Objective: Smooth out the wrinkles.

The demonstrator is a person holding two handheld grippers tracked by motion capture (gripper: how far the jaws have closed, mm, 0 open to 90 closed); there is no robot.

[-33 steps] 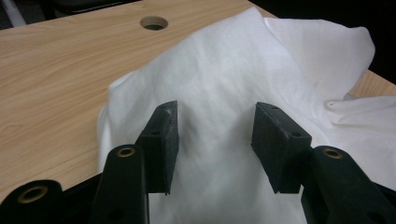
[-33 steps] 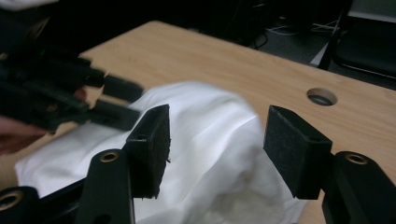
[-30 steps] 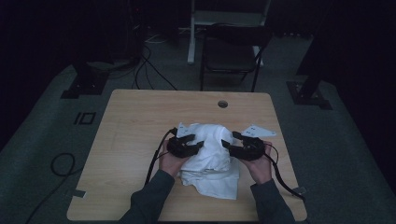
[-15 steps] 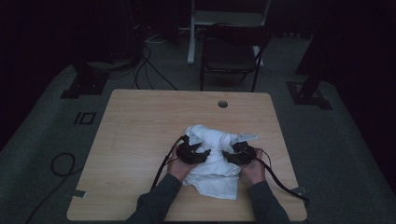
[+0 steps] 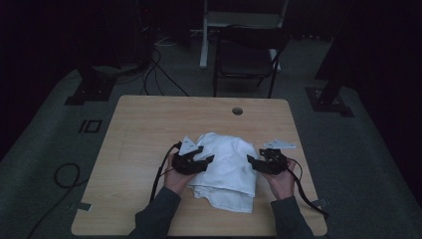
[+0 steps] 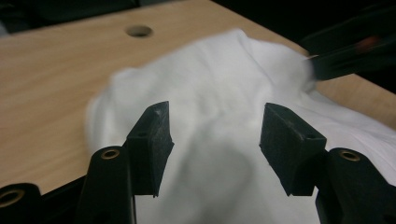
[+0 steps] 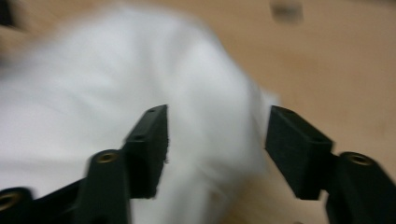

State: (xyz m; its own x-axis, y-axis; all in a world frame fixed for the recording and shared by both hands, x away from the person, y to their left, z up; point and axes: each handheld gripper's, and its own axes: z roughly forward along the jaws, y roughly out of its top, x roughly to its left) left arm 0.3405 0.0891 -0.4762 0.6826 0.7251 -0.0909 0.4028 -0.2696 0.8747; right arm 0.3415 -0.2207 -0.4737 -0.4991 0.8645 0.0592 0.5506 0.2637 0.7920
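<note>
high view: the wooden table (image 5: 139, 149) is seen with a white cloth (image 5: 226, 164) bunched just right of its centre. the left gripper (image 5: 204, 160) is set at the cloth's nine o'clock edge and the right gripper (image 5: 253, 162) at three o'clock. both pairs of jaws have just been opening and stand wide, with nothing pinched. one layer's edge should be taken low at each side, then drawn apart evenly.

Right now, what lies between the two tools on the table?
The high view shows the white cloth heaped between the left tool and the right tool.
</note>
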